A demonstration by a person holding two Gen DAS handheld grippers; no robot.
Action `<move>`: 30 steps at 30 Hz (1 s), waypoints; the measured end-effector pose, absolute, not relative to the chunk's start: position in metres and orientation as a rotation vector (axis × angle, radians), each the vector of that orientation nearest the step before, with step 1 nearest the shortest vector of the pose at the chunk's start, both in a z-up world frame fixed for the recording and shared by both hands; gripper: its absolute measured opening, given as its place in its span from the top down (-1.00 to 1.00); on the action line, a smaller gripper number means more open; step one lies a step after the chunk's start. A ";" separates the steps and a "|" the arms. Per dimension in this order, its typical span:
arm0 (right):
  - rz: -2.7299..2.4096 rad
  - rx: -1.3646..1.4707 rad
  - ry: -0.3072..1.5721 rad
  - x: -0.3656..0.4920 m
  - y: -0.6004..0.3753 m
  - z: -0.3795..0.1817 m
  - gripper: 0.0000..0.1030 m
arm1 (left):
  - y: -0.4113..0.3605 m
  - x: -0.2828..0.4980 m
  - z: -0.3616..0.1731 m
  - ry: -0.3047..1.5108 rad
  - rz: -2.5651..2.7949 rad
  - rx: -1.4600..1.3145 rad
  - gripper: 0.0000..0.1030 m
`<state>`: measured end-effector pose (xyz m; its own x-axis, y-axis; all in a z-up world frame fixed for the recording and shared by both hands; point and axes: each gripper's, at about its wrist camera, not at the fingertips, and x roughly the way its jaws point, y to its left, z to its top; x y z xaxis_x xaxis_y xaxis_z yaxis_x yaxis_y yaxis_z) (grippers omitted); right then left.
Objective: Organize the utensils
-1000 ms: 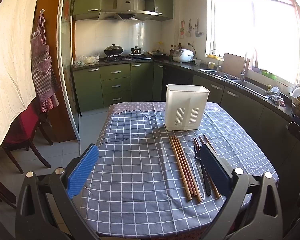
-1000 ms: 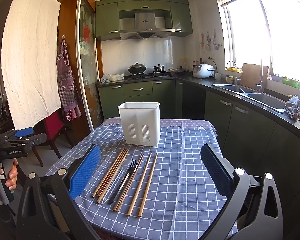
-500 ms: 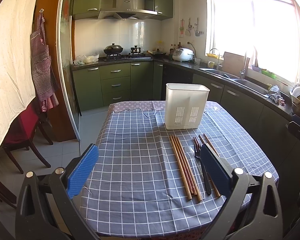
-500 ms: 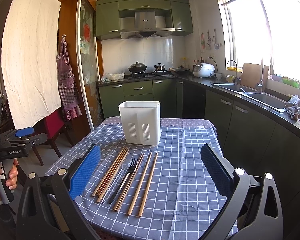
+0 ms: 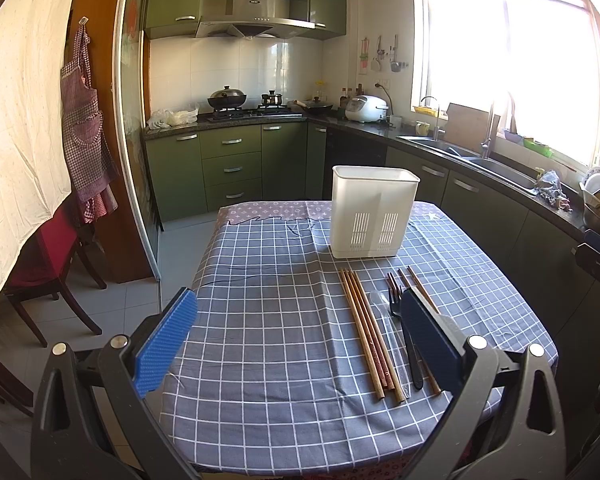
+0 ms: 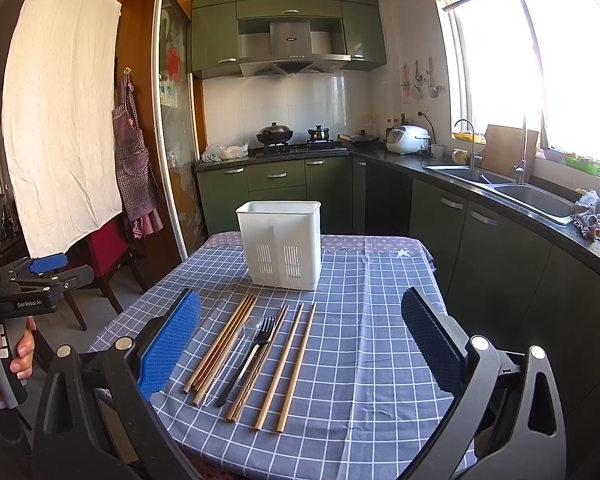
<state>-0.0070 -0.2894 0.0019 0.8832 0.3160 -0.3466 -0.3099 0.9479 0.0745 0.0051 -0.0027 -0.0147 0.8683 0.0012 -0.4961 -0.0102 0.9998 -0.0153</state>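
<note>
A white slotted utensil holder (image 5: 374, 217) (image 6: 282, 244) stands upright at the far middle of the table. In front of it lie several wooden chopsticks (image 5: 366, 330) (image 6: 224, 342), a black fork (image 6: 250, 358) (image 5: 404, 336) and a clear plastic spoon (image 6: 236, 354), side by side on the checked cloth. My left gripper (image 5: 300, 336) is open and empty, held above the table's near edge, left of the utensils. My right gripper (image 6: 300, 344) is open and empty, above the near edge, with the utensils between its fingers in view.
The table has a blue-grey checked cloth (image 5: 268, 320) (image 6: 372, 352). Green kitchen cabinets, a stove and a sink counter (image 6: 500, 188) run behind and to the right. A red chair (image 5: 48, 256) stands left of the table. The left gripper's handle and hand show at the right wrist view's left edge (image 6: 16, 304).
</note>
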 end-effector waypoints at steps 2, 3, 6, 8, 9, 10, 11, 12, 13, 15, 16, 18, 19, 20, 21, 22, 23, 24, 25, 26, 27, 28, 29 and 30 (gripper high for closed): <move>0.326 0.016 0.365 -0.007 -0.290 0.002 -0.92 | -0.003 0.005 -0.015 0.519 0.006 -0.018 -0.88; 0.326 0.016 0.365 -0.007 -0.290 0.002 -0.92 | -0.003 0.005 -0.015 0.519 0.006 -0.019 -0.88; 0.326 0.013 0.370 -0.006 -0.290 0.000 -0.92 | -0.003 0.005 -0.015 0.522 0.005 -0.019 -0.88; 0.324 0.010 0.382 -0.002 -0.288 -0.001 -0.92 | -0.003 0.007 -0.017 0.531 0.000 -0.021 -0.88; 0.320 0.006 0.395 0.000 -0.289 -0.002 -0.92 | -0.003 0.010 -0.018 0.538 -0.003 -0.021 -0.88; 0.314 0.002 0.415 0.005 -0.288 -0.003 -0.92 | -0.003 0.014 -0.020 0.548 -0.008 -0.021 -0.88; 0.305 0.000 0.438 0.011 -0.289 -0.005 -0.92 | -0.003 0.018 -0.021 0.561 -0.015 -0.021 -0.88; 0.302 -0.001 0.461 0.018 -0.290 -0.007 -0.92 | -0.003 0.025 -0.024 0.582 -0.022 -0.023 -0.88; 0.301 0.004 0.488 0.027 -0.292 -0.010 -0.92 | -0.004 0.032 -0.027 0.604 -0.029 -0.025 -0.88; 0.314 0.025 0.566 0.050 -0.295 -0.018 -0.92 | -0.005 0.048 -0.033 0.654 -0.048 -0.034 -0.88; 0.325 0.030 0.620 0.065 -0.296 -0.024 -0.92 | -0.007 0.058 -0.035 0.680 -0.055 -0.037 -0.88; 0.325 0.023 0.728 0.093 -0.296 -0.037 -0.92 | -0.010 0.079 -0.043 0.745 -0.074 -0.044 -0.88; 0.312 0.013 0.763 0.104 -0.295 -0.041 -0.92 | -0.012 0.089 -0.047 0.778 -0.091 -0.051 -0.88; 0.308 -0.001 0.786 0.113 -0.293 -0.046 -0.92 | -0.016 0.099 -0.051 0.811 -0.105 -0.052 -0.88; 0.311 -0.014 0.804 0.121 -0.291 -0.050 -0.92 | -0.019 0.109 -0.055 0.841 -0.116 -0.050 -0.88; 0.313 -0.017 0.827 0.130 -0.290 -0.054 -0.92 | -0.024 0.118 -0.060 0.874 -0.130 -0.046 -0.88; 0.315 -0.016 0.856 0.138 -0.289 -0.058 -0.92 | -0.029 0.127 -0.065 0.907 -0.144 -0.039 -0.88; 0.327 -0.017 0.885 0.146 -0.287 -0.062 -0.92 | -0.035 0.135 -0.070 0.939 -0.159 -0.032 -0.88; 0.340 -0.018 0.912 0.153 -0.286 -0.066 -0.92 | -0.041 0.142 -0.075 0.971 -0.174 -0.027 -0.88; 0.348 -0.016 0.934 0.161 -0.283 -0.070 -0.92 | -0.048 0.148 -0.080 0.996 -0.190 -0.023 -0.88; 0.350 -0.012 0.955 0.168 -0.282 -0.073 -0.91 | -0.054 0.154 -0.084 1.024 -0.211 -0.017 -0.88; 0.351 -0.012 0.975 0.175 -0.282 -0.076 -0.89 | -0.061 0.159 -0.089 1.050 -0.225 -0.006 -0.88; 0.347 -0.025 0.992 0.180 -0.280 -0.079 -0.83 | -0.067 0.164 -0.093 1.068 -0.232 0.001 -0.87; 0.337 -0.035 1.002 0.185 -0.281 -0.081 -0.75 | -0.073 0.166 -0.096 1.082 -0.241 0.008 -0.86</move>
